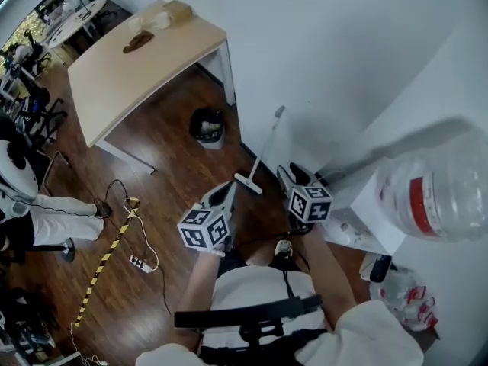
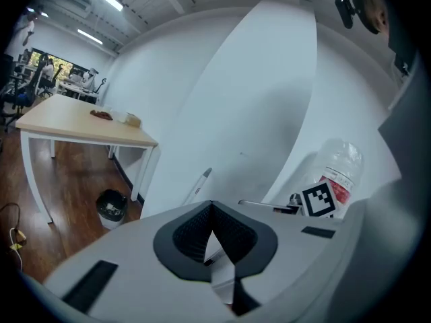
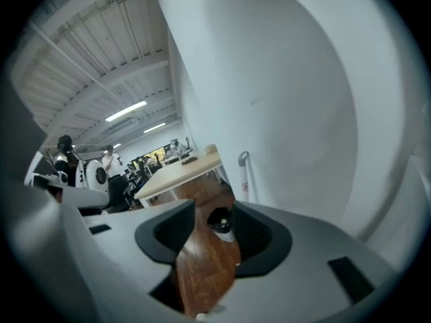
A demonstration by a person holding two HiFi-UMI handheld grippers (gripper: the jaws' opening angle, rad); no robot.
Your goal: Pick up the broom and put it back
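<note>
White broom (image 1: 261,148) leans on wall (image 1: 328,59) just ahead, touching neither; left gripper (image 2: 211,208) seemingly closed; right gripper (image 3: 210,214) apart, empty.

**Broom against the wall, grippers near its head**

The broom (image 1: 260,148) leans tilted against the white wall, its head on the wooden floor (image 1: 171,174). The left gripper (image 1: 222,195) and right gripper (image 1: 289,178) hang close on either side of that head. A black bin (image 1: 207,126) sits beside the desk (image 1: 137,71).

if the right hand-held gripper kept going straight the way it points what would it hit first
Likely the black bin, framed between the open jaws of the right hand-held gripper; the broom stands right of that line. Depth is unclear.
</note>
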